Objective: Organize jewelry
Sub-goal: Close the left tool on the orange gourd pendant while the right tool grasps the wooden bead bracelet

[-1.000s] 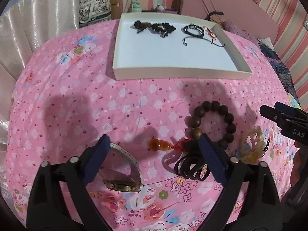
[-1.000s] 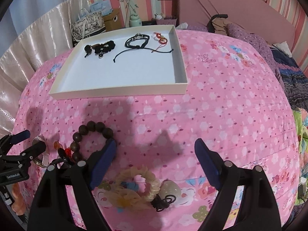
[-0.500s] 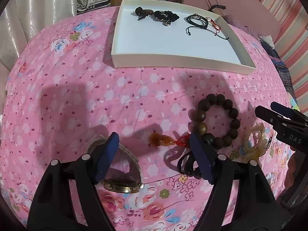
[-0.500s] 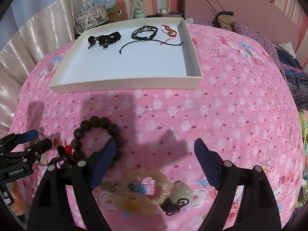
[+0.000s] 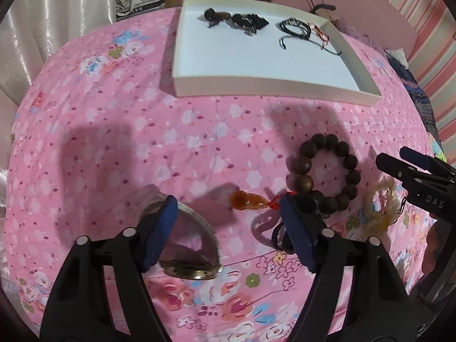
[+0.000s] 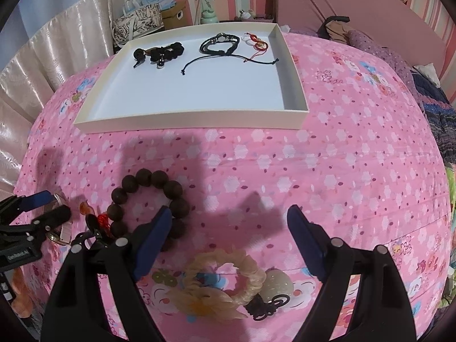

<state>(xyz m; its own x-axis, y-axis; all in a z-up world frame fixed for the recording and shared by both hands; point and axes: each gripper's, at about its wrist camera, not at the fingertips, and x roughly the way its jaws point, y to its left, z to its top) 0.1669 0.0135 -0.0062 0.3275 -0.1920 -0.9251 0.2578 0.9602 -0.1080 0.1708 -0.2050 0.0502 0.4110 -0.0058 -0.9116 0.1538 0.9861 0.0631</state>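
Bedspread (image 6: 327, 171) btwn tray (image 6: 193, 119) & bead bracelet (image 6: 148, 199) lies bare; tray's near half free.

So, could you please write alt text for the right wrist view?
The open right hand-held gripper hovers over a pale yellow bracelet on a pink floral bedspread. A dark wooden bead bracelet lies to its left, near the left hand-held gripper. Behind, a white tray holds several black and red cord pieces.
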